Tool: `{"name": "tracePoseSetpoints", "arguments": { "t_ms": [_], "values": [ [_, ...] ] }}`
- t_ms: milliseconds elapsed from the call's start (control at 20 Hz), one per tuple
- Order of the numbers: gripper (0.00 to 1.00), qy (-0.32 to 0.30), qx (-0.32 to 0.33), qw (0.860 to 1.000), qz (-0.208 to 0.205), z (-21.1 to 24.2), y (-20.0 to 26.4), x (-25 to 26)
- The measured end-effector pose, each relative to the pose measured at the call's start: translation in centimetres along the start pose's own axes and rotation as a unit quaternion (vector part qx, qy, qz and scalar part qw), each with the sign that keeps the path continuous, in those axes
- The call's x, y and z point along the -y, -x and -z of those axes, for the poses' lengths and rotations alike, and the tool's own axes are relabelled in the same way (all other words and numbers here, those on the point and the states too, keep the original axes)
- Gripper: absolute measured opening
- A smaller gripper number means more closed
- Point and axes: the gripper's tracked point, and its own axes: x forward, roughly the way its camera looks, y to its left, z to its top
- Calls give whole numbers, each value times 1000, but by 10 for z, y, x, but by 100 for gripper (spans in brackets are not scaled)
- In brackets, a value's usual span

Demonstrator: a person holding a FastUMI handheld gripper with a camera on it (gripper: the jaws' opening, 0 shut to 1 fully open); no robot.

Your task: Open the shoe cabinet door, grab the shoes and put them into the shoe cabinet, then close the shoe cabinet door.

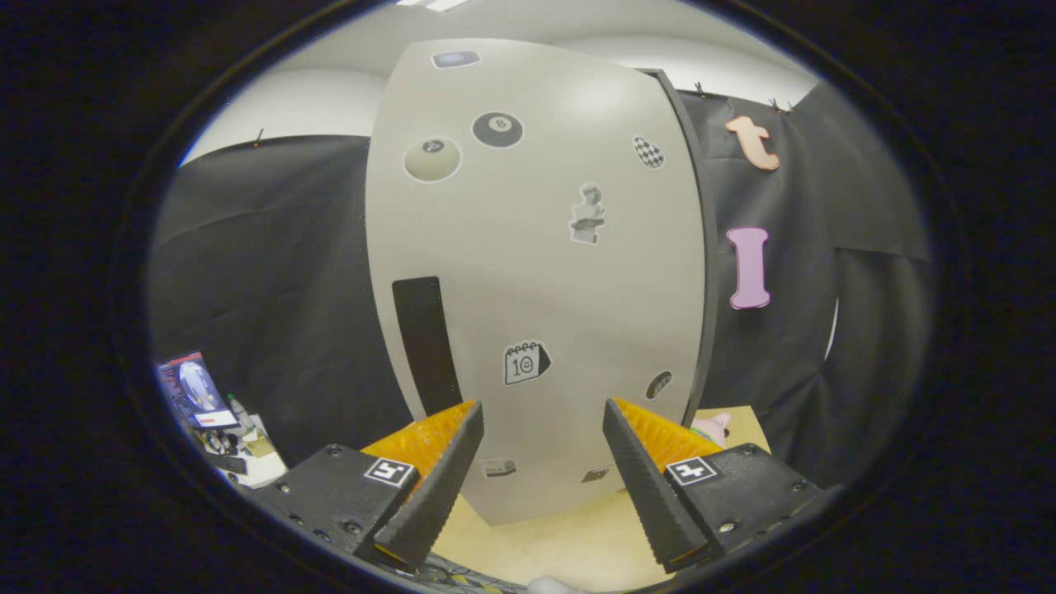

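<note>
A pale grey shoe cabinet door [536,272] with several stickers stands upright just ahead of my fingers. Its black vertical handle slot [425,342] lies near the door's left edge, above my left finger [437,478]. The door looks shut against the dark cabinet frame [701,264] on its right side. My gripper [540,412] is open, with nothing between the fingers. A pink shoe [714,426] peeks out on the tabletop beyond my right finger [652,487], beside the cabinet's lower right corner.
The cabinet stands on a light wooden tabletop [569,536]. Black cloth walls hang behind it on both sides. To the far left, a lower desk holds a lit screen [194,392], a bottle and small clutter.
</note>
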Motion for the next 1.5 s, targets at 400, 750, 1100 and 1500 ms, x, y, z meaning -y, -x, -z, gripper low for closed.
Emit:
{"name": "tracePoseSetpoints", "arguments": {
  "t_ms": [400, 750, 1100, 1500],
  "values": [
    [96, 17, 23, 998, 62, -21, 38, 3],
    [97, 7, 40, 990, 138, -29, 95, 20],
    [97, 10, 52, 979, 195, -32, 147, 31],
    [96, 7, 62, 976, 209, -28, 178, 25]
  ]
}}
